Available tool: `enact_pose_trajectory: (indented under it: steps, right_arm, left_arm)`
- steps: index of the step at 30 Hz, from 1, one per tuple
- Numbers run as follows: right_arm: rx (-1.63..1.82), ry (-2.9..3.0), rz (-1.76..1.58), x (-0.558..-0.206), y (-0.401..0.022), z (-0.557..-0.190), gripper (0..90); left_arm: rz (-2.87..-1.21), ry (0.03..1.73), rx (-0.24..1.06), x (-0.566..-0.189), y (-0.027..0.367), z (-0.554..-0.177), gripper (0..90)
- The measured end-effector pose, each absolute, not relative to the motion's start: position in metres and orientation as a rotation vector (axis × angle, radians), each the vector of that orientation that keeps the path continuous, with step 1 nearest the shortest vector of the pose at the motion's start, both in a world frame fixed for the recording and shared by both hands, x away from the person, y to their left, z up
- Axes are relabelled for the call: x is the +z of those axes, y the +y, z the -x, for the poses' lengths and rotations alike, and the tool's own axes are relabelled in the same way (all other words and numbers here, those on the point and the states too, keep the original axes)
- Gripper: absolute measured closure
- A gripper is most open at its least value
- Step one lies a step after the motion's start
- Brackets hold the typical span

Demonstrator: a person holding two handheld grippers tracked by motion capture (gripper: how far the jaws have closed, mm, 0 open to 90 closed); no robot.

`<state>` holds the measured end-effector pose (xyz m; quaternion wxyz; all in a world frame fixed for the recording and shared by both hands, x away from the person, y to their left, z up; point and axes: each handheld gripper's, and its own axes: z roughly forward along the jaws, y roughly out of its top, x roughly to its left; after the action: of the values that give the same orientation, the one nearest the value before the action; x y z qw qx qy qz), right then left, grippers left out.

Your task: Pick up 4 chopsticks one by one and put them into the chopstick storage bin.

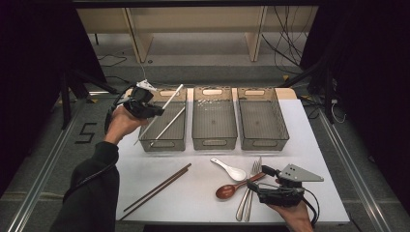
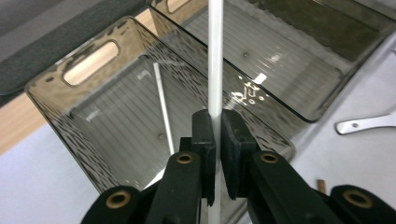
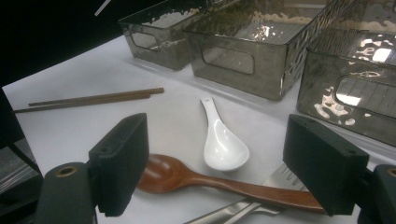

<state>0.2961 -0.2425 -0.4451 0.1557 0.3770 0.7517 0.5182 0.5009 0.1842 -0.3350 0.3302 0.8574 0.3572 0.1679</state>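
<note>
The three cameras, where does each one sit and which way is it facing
High view: above the person's side, looking forward and down on the table; both forearms, left tool, right tool.
Left gripper view: rides the left tool, looking into the left bin; jaws shut on a white chopstick.
Right gripper view: rides the right tool, open over the wooden spoon.
Shared: high and right views show the white spoon.

Dim room, dark at both sides. Grey floor (image 1: 203,58) beyond table's far edge, pale wooden frame (image 1: 193,24), tangled cables (image 1: 285,43), metal rails (image 1: 43,164) along left and right.
</note>
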Motion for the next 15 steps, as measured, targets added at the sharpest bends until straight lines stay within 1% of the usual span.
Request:
enact_pose_trajectory:
  steps: [15]
  right_arm:
    - [1.486,2.155,-1.077,-0.445,-0.243,-0.296,23.3]
  left_arm:
    - [-2.212,0.968,0.49,-0.334,0.177,-0.529,84.2]
